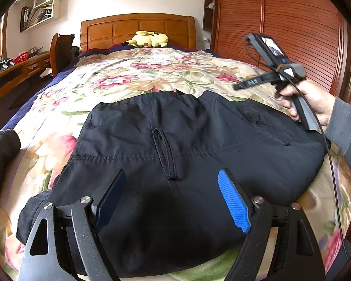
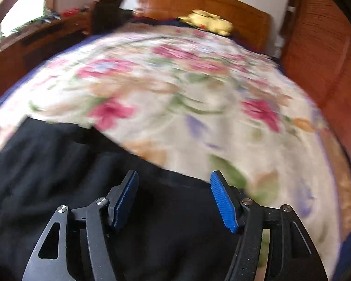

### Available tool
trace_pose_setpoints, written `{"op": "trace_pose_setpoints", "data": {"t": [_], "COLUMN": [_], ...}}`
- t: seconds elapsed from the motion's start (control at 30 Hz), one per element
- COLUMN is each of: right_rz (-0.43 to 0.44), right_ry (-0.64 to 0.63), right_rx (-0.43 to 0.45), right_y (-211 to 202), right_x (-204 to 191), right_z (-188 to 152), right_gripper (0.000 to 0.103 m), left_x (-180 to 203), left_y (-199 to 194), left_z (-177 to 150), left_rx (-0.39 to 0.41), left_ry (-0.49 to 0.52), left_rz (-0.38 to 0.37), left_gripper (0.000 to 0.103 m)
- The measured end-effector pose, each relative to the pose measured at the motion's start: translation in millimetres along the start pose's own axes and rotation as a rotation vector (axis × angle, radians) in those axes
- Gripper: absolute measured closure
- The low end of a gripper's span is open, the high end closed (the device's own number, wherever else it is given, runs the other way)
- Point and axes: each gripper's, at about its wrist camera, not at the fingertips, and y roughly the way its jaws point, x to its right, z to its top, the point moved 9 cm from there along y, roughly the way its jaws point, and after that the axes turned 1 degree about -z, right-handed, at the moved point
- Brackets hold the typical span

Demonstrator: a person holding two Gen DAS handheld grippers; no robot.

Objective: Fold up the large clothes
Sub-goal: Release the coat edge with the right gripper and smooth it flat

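A black garment [image 1: 175, 154], folded into a broad flat shape, lies on the floral bedspread [image 1: 128, 79]. My left gripper [image 1: 173, 182] is open and empty, its blue-padded fingers hovering over the garment's near half. In the left wrist view the right gripper's handle [image 1: 299, 107], held in a hand, is above the garment's right edge; its fingers do not show there. The right wrist view is blurred: my right gripper [image 2: 174, 185] is open and empty over the black garment [image 2: 58, 187], near its far right edge, with bedspread [image 2: 199, 93] beyond.
A yellow plush toy [image 1: 149, 39] lies by the wooden headboard [image 1: 138, 28]. A desk and a chair [image 1: 60, 51] stand left of the bed. A slatted wooden wardrobe [image 1: 280, 23] runs along the right. A dark sleeve [image 1: 0, 154] shows at the left edge.
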Motion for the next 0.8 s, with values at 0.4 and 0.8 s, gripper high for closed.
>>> {"op": "trace_pose_setpoints", "data": {"t": [0.4,0.8], "right_rz": [0.049,-0.004], "right_ry": [0.102,0.034], "right_rx": [-0.177,-0.063], "right_y": [49,19], "right_x": [54,60], "right_z": [-45,-47], "right_gripper": [0.061,0.101], "left_x": [2,2], "left_y": [2,2], "left_z": [0,-2], "left_rx": [-0.006,-0.007], "left_ry": [0.009,0.01], "left_rz": [0.005,0.005], "left_gripper": [0.021,0.021]}}
